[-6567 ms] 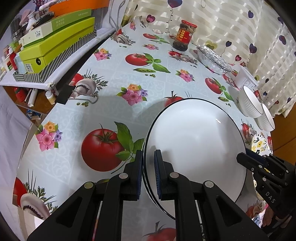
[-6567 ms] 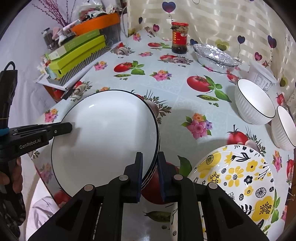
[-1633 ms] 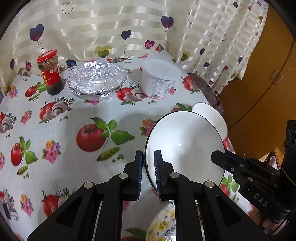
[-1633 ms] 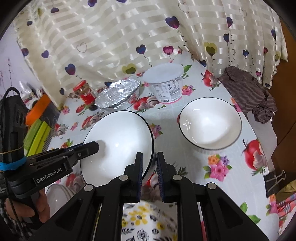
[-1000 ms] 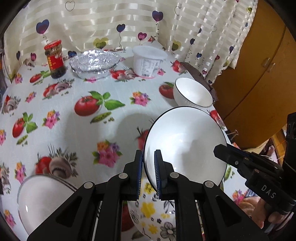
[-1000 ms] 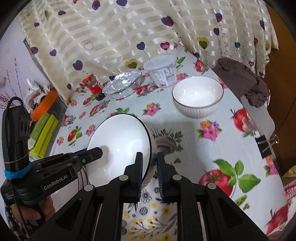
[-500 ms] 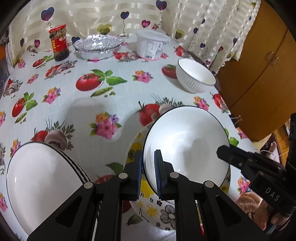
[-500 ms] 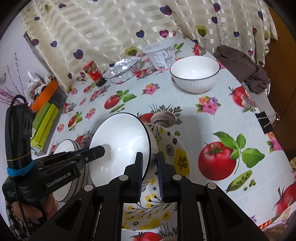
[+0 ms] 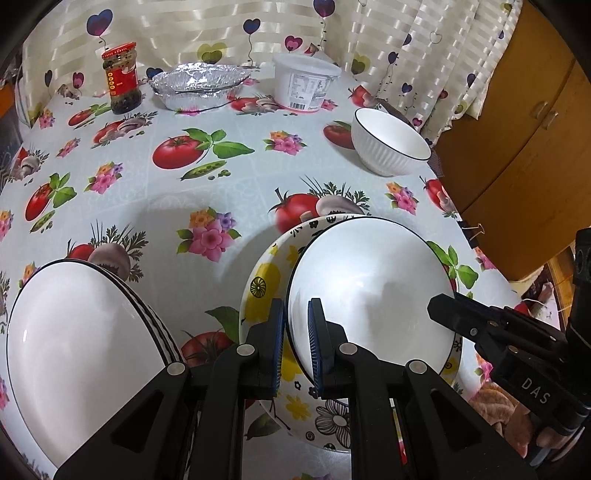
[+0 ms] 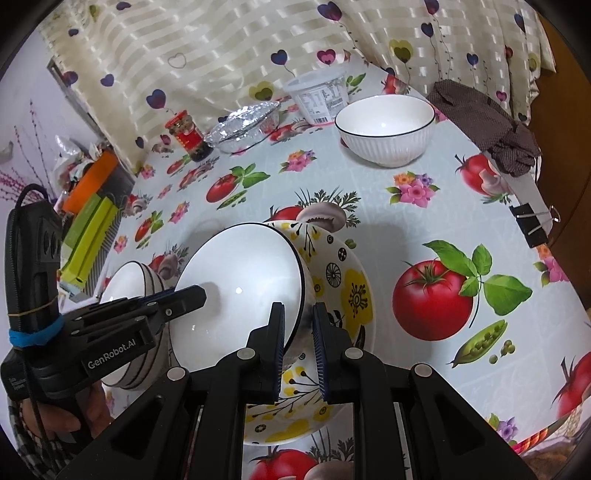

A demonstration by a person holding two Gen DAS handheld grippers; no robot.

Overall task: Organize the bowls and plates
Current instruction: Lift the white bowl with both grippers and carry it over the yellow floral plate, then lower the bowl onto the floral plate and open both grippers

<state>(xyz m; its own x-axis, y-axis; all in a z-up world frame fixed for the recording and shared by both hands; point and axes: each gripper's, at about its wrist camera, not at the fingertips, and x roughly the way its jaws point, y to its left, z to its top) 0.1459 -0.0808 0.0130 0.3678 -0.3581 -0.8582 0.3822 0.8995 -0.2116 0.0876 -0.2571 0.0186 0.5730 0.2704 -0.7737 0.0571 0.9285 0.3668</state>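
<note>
1. Left gripper point(image 9: 295, 343): pinched nearly shut on the near rim of the white bowl point(image 9: 369, 291), one pad inside, one outside.
2. Right gripper point(image 10: 298, 347): clamped likewise on the opposite rim of that same bowl point(image 10: 240, 280), jaws almost closed.
3. Bowl tilted, held between both grippers over the flowered plate point(image 9: 266, 280); touching the plate or just clear of it, cannot tell.
4. Flowered plate point(image 10: 343, 280) flat on the tablecloth point(image 9: 229, 177), near the front edge.
5. Stack of white plates point(image 9: 81, 339) with black rims just to the left of the flowered plate, apart from it.
6. Second white bowl point(image 9: 388, 144) upright, well back on the right, near the table edge.
7. Far back by the curtain point(image 9: 184, 29): jar point(image 9: 122, 81) with red lid, foil tray point(image 9: 199, 83), white tub point(image 9: 304, 83), in a row left to right.
8. Seen from the right wrist: brown cloth point(image 10: 484, 122) at the far right edge, binder clip point(image 10: 532, 221) nearer, green boxes point(image 10: 88, 236) off to the left.
9. Hand point(image 10: 48, 417) wrapped round the left gripper's handle, lower left.
</note>
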